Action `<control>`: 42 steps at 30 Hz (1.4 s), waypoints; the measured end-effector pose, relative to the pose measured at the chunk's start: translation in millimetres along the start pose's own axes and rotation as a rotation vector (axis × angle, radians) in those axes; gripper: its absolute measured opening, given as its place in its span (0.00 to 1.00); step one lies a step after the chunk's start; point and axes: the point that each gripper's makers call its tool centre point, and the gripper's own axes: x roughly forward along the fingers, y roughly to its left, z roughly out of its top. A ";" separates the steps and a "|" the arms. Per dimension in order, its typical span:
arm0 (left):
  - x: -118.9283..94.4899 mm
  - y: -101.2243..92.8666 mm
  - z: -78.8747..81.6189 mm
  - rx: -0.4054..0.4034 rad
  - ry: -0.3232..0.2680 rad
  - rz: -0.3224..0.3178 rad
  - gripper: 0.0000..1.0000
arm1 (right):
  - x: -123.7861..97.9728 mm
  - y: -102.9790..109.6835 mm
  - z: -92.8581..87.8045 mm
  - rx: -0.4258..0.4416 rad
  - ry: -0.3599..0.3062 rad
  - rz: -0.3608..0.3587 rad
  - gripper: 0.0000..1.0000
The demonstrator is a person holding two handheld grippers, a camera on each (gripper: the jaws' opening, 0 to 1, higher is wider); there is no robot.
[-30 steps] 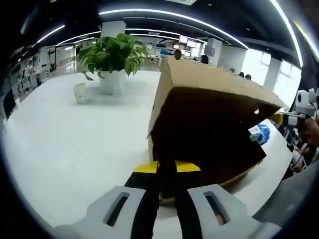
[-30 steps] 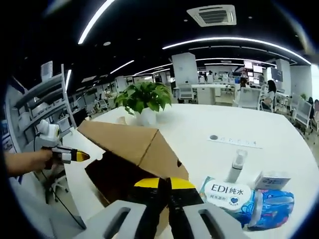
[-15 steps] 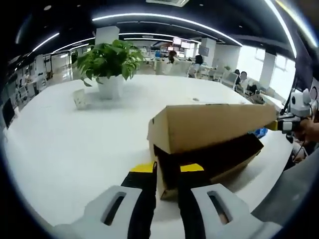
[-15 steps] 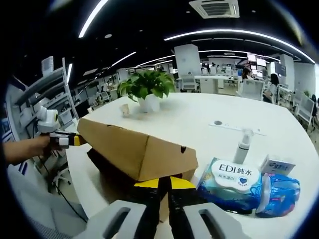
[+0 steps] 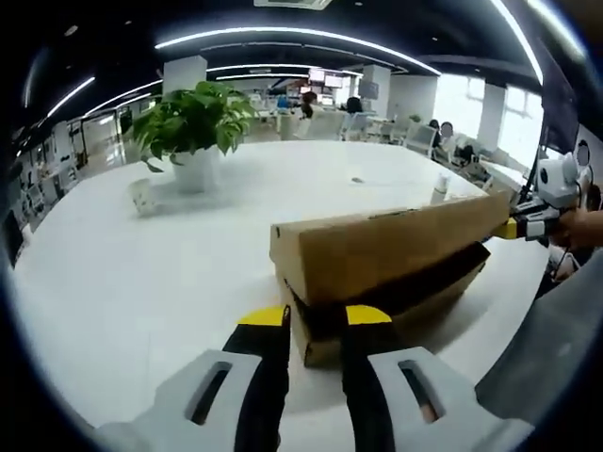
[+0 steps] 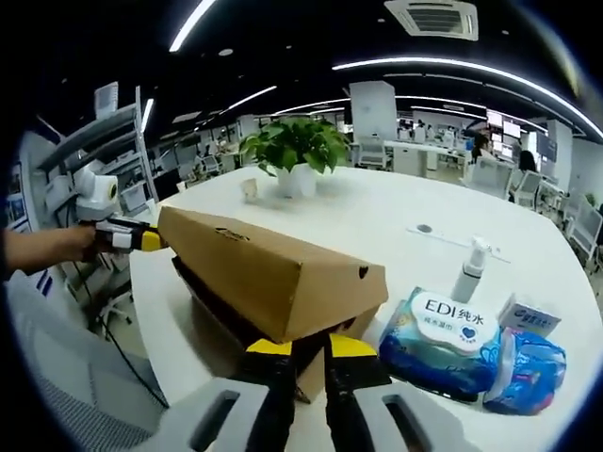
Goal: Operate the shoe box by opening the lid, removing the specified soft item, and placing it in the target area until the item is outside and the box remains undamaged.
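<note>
1. White table point(image 5: 122, 273) spans an open office, with a potted plant point(image 5: 193, 127) far back.
2. Shoe box point(image 5: 386, 264) lies on the table, its lid point(image 6: 273, 268) nearly shut; its long axis runs between the two grippers.
3. Left gripper point(image 5: 316, 330) clenches one end of the box; right gripper point(image 6: 308, 356) clenches the opposite end.
4. Wet-wipe pack point(image 6: 443, 330) sits just beside the box.

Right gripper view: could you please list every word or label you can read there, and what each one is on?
"EDI" and "纯水": on the white lid label of the wet wipes pack.
Small white box: blue print, too blurred to read.
Cardboard shoe box: a faint mark on the lid, unreadable.
</note>
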 end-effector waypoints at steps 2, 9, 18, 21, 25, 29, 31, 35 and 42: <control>0.2 -0.5 -0.6 0.004 0.002 -0.002 0.19 | 0.0 0.9 -2.4 0.000 0.005 0.004 0.08; 1.3 -4.1 -3.3 0.035 0.012 -0.016 0.20 | 0.4 3.5 -6.6 -0.028 0.016 0.013 0.09; 4.2 -5.8 -13.5 0.069 0.049 -0.023 0.22 | -0.1 12.6 -12.3 -0.126 0.055 0.054 0.17; 6.5 -5.7 -19.9 0.072 0.061 -0.019 0.23 | 2.5 12.4 -16.9 -0.152 0.071 0.052 0.17; 9.0 -6.6 -27.2 0.077 0.078 -0.014 0.23 | 4.7 14.0 -22.3 -0.160 0.090 0.056 0.19; 12.1 -9.3 -35.5 0.101 0.101 -0.015 0.23 | 7.8 15.2 -31.1 -0.188 0.121 0.064 0.20; 13.2 -10.1 -37.6 0.103 0.107 -0.016 0.23 | 9.4 14.6 -34.0 -0.199 0.131 0.063 0.20; 16.6 -11.8 -42.8 0.103 0.119 -0.019 0.24 | 13.1 14.3 -39.8 -0.213 0.149 0.064 0.21; 23.3 -11.8 -52.7 0.111 0.150 -0.022 0.25 | 20.4 11.7 -49.2 -0.188 0.170 0.062 0.21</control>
